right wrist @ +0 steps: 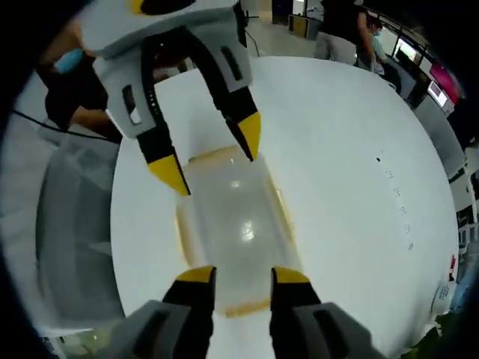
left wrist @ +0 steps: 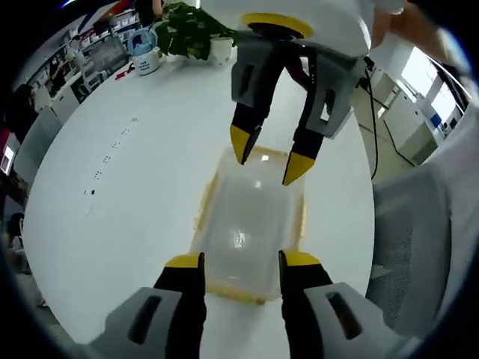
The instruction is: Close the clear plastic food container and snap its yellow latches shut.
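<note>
A clear plastic container (left wrist: pixel 247 224) with its lid on lies lengthwise on the white table (left wrist: pixel 112 187). Yellow latches (left wrist: pixel 203 200) line its rim. My left gripper (left wrist: pixel 241 262) is open, its yellow-tipped jaws straddling the near short end. My right gripper (left wrist: pixel 271 157) comes in from the top, open over the far short end. In the right gripper view the container (right wrist: pixel 232 217) runs away from my right gripper (right wrist: pixel 243 275), whose jaws stand apart at its near end. The left gripper (right wrist: pixel 209 153) hangs open over the far end. A yellow latch (right wrist: pixel 284 209) shows along the side.
A potted plant (left wrist: pixel 198 30) and a blue-and-white jug (left wrist: pixel 144 56) stand at the table's far edge. A grey chair (left wrist: pixel 419 247) sits beside the table close to the container; it is also in the right gripper view (right wrist: pixel 71 224). People (right wrist: pixel 344 30) stand beyond the table.
</note>
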{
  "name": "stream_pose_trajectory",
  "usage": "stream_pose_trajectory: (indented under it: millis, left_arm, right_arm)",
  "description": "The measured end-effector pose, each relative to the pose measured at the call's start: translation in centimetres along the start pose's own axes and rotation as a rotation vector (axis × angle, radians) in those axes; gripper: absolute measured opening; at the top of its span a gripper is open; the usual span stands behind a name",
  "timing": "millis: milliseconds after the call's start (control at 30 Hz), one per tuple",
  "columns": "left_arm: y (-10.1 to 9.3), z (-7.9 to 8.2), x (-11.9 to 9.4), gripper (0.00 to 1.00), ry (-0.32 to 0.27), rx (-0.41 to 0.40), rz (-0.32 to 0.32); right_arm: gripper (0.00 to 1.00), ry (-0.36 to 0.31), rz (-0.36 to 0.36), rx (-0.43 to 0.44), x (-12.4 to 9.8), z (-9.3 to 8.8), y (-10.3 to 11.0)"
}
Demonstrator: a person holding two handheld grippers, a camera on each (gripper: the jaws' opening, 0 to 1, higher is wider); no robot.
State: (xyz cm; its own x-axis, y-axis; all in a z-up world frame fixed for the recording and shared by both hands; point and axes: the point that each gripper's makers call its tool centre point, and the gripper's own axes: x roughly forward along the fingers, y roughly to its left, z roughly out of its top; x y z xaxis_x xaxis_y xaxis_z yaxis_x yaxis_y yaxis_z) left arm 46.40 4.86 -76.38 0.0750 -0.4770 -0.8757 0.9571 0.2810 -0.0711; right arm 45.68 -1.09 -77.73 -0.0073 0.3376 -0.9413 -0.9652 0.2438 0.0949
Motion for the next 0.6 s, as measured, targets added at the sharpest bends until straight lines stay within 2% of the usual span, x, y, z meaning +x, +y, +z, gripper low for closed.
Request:
stream_pose_trajectory:
  millis: [367,600]
  left_arm:
    - [-0.2,0.9,0.5,0.36,-0.025,-0.006,-0.005]
    - [-0.3,1.1,0.7,0.36,-0.032,-0.003,-0.007]
  right_arm:
    - [0.25,-0.034,0.016,-0.026,0.5,1.6,0.3]
    - [0.24,-0.039,0.018,-0.032,0.8,1.7,0.3]
